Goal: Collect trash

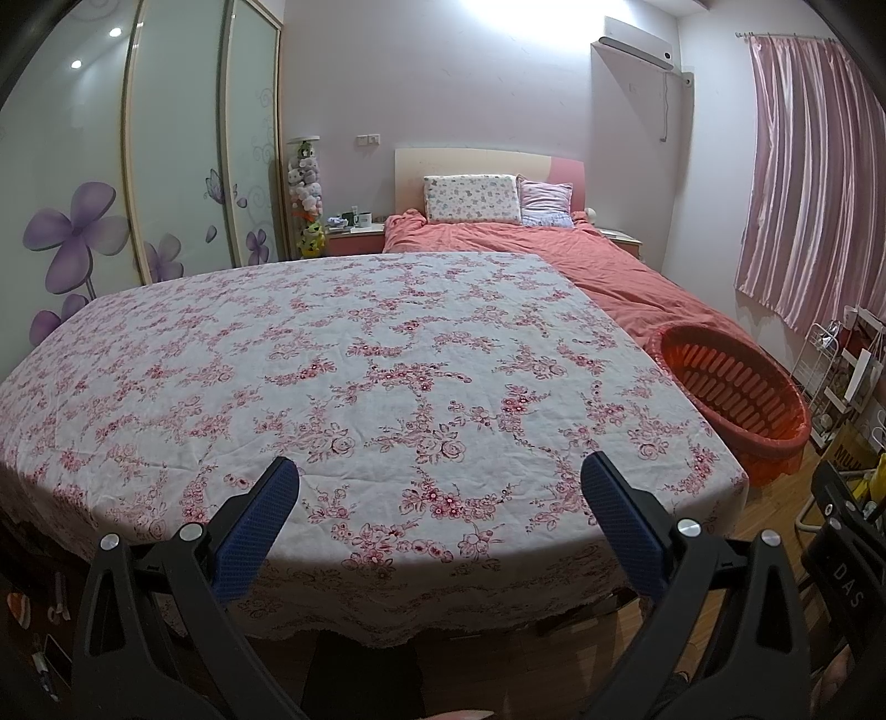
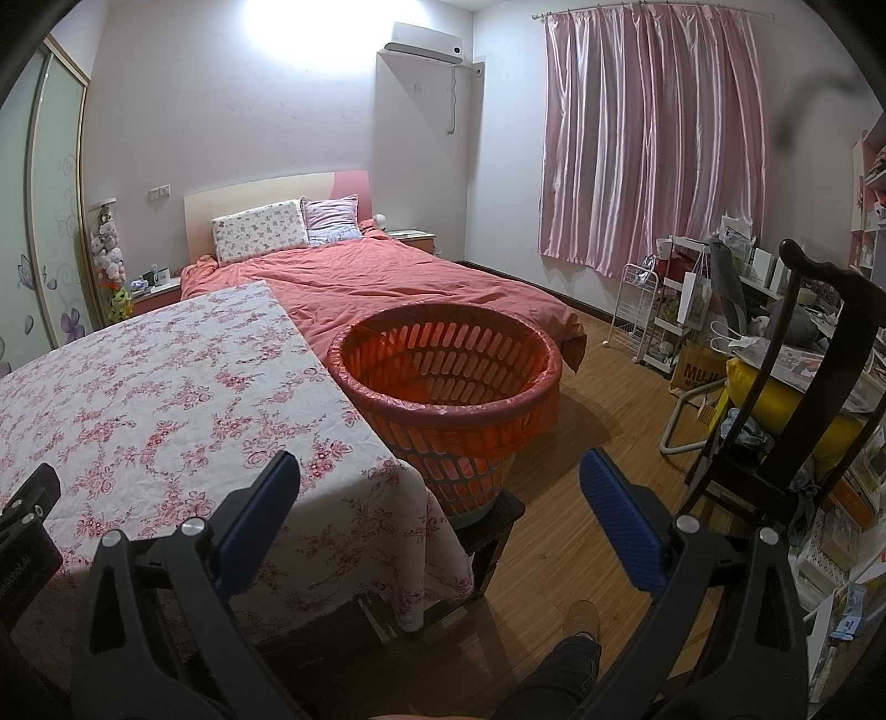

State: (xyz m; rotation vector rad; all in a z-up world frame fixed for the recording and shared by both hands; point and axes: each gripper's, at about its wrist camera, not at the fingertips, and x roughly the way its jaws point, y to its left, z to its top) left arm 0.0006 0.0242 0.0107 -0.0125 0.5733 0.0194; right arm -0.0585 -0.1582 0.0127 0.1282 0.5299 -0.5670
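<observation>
1. Left gripper (image 1: 440, 482) spread wide, grasping nothing, over the near table (image 1: 166, 387).
2. Right gripper (image 2: 440, 479) likewise.
3. Basket (image 2: 446, 382) right of table, on a stool (image 2: 498, 526).
4. Far-right bag (image 2: 698, 374) reads "MUJ".

A bed (image 2: 387, 288) with a coral cover stands at 12 o'clock against the pale wall, with an air conditioner (image 2: 426, 41) mounted above it at 1 o'clock. Pink curtains (image 2: 653, 149) hang at 2 o'clock over the wooden floor (image 2: 603, 421). A wardrobe (image 1: 166, 155) with purple flower panels fills 10 o'clock, and a floral-clothed table (image 1: 332, 387) lies at 6 o'clock.
</observation>
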